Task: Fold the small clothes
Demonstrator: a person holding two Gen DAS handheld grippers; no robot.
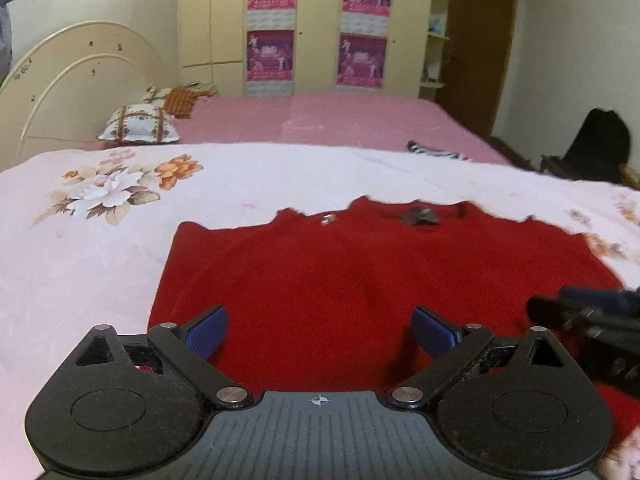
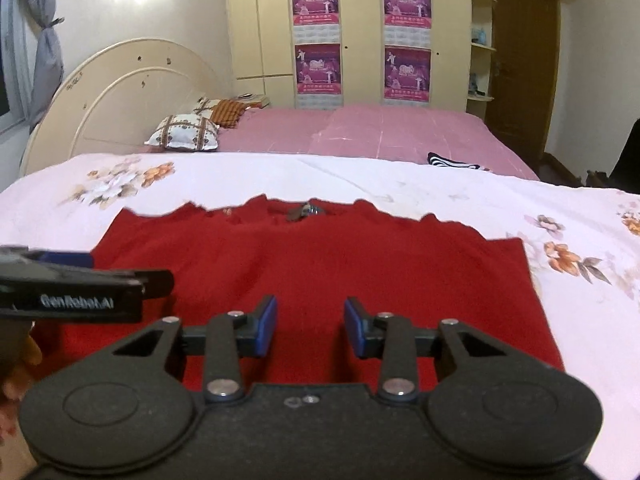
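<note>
A red knit garment (image 1: 340, 268) lies flat on a floral white bedsheet (image 1: 100, 220), its neckline with a grey label (image 1: 420, 216) at the far edge. It also shows in the right wrist view (image 2: 340, 256). My left gripper (image 1: 320, 330) hovers over the garment's near edge, jaws wide open and empty. My right gripper (image 2: 310, 326) is over the near edge too, jaws open and empty. The right gripper shows at the right of the left wrist view (image 1: 580, 316); the left gripper shows at the left of the right wrist view (image 2: 80, 284).
A pink bed (image 1: 340, 120) lies behind, with pillows (image 1: 138, 124) by a cream headboard (image 1: 80, 80). A striped cloth (image 1: 434, 150) lies at the sheet's far right. A wardrobe with posters (image 1: 316, 24) and a brown door (image 1: 480, 40) stand at the back.
</note>
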